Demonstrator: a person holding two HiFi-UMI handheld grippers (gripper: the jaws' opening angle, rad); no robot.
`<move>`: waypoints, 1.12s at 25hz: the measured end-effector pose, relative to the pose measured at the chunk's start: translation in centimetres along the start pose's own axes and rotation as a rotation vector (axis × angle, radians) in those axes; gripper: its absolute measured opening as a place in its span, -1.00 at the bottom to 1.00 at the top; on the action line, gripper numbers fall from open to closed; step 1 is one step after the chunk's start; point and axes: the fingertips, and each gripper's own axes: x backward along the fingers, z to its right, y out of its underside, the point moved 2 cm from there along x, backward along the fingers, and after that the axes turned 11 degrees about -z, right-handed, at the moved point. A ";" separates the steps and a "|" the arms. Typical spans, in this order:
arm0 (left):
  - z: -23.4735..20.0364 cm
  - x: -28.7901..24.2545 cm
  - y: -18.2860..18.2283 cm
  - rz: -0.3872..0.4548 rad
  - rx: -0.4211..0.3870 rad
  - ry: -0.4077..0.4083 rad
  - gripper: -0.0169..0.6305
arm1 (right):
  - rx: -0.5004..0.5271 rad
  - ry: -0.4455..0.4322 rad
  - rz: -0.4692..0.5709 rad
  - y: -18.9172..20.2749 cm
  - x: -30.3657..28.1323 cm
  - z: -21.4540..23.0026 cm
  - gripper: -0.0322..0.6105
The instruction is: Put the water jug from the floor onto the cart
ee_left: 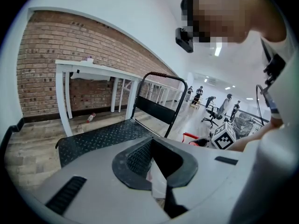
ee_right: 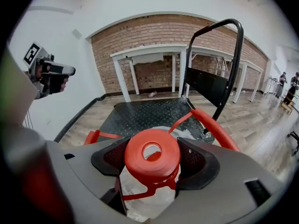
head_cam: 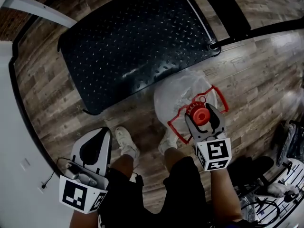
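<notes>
The water jug [head_cam: 179, 95], clear, wrapped in plastic, with a red cap [head_cam: 198, 114] and a red carrying frame [head_cam: 219, 99], stands on the wood floor just off the near right corner of the cart's black studded deck [head_cam: 137, 46]. My right gripper [head_cam: 201, 114] is shut on the jug's cap [ee_right: 152, 155], one black pad on each side. The cart deck [ee_right: 145, 113] lies just beyond the jug. My left gripper [head_cam: 97, 141] hangs by the person's left leg, away from the jug, jaws shut with nothing in them [ee_left: 156, 164].
The cart's black push handle [ee_right: 219, 45] rises at its far right end. A white table [ee_left: 88, 69] stands against the brick wall, with a small bottle [ee_left: 91, 117] on the floor below. The person's shoes [head_cam: 126, 141] are beside the jug. Clutter [head_cam: 285, 175] lies at right.
</notes>
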 end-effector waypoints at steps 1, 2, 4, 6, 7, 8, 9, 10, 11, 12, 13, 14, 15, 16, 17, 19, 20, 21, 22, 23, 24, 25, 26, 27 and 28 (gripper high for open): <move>0.0 0.0 -0.1 0.000 0.002 0.000 -0.95 | -0.005 0.006 0.004 0.0 0.1 0.1 0.09; 0.1 0.0 -0.1 0.000 0.003 -0.001 -0.95 | -0.013 0.013 0.007 0.1 0.1 0.2 0.08; 0.0 0.1 -0.3 -0.002 0.003 -0.004 -0.95 | -0.039 0.027 0.009 0.4 0.5 0.5 0.08; -0.2 0.3 -0.3 -0.007 0.005 -0.009 -0.95 | -0.064 0.039 0.020 0.8 1.4 0.8 0.08; -0.3 0.4 -0.4 -0.008 0.006 -0.013 -0.95 | -0.071 0.044 0.028 0.8 2.0 0.9 0.08; -0.4 0.5 -0.5 -0.008 0.006 -0.017 -0.95 | -0.076 0.047 0.034 0.8 2.5 1.0 0.08; -0.5 0.6 -0.7 -0.004 0.005 -0.021 -0.95 | -0.081 0.050 0.038 0.6 3.1 1.1 0.08; -0.6 0.8 -1.1 0.002 0.004 -0.025 -0.95 | -0.085 0.053 0.040 0.3 3.6 1.1 0.08; -0.8 1.1 -1.6 0.009 0.005 -0.028 -0.95 | -0.089 0.054 0.040 -0.1 4.2 1.1 0.08; -0.9 1.5 -2.1 0.016 0.006 -0.032 -0.95 | -0.092 0.054 0.038 -0.6 4.8 1.0 0.08; -1.0 1.9 -2.7 0.023 0.007 -0.034 -0.95 | -0.095 0.054 0.035 -1.2 5.5 1.0 0.08; -1.0 2.3 -3.2 0.030 0.006 -0.036 -0.95 | -0.097 0.056 0.037 -1.8 6.3 0.9 0.08; -1.1 2.8 -3.8 0.036 0.004 -0.038 -0.95 | -0.100 0.060 0.042 -2.6 7.1 0.9 0.08; -1.1 3.2 -4.4 0.042 0.001 -0.042 -0.95 | -0.103 0.064 0.048 -3.4 8.0 1.0 0.08; -1.2 3.7 -5.0 0.048 -0.004 -0.046 -0.95 | -0.107 0.070 0.054 -4.2 8.9 1.0 0.08; -1.2 5.0 -6.3 0.056 -0.007 -0.056 -0.95 | -0.114 0.081 0.063 -5.9 11.1 1.0 0.08; -1.1 5.7 -6.9 0.058 -0.004 -0.060 -0.95 | -0.116 0.085 0.065 -6.6 12.3 0.9 0.08; -1.1 6.6 -7.6 0.060 0.000 -0.065 -0.95 | -0.117 0.089 0.067 -7.4 13.7 0.8 0.08; -1.0 7.4 -8.2 0.063 0.003 -0.068 -0.95 | -0.117 0.093 0.069 -8.2 15.1 0.7 0.08; -0.9 8.3 -8.8 0.065 0.005 -0.071 -0.95 | -0.116 0.097 0.073 -9.0 16.5 0.5 0.08; -0.8 9.2 -9.4 0.068 0.007 -0.074 -0.95 | -0.116 0.100 0.078 -10.0 17.8 0.4 0.08; -0.8 10.1 -10.0 0.071 0.009 -0.079 -0.95 | -0.114 0.101 0.085 -11.1 19.1 0.3 0.08; -0.7 10.9 -10.5 0.075 0.011 -0.086 -0.95 | -0.111 0.102 0.096 -12.3 20.3 0.2 0.08; -0.8 11.6 -11.0 0.080 0.013 -0.097 -0.95 | -0.105 0.101 0.108 -13.6 21.3 0.3 0.08; -0.8 12.2 -11.5 0.086 0.013 -0.111 -0.95 | -0.096 0.100 0.122 -15.0 22.1 0.3 0.08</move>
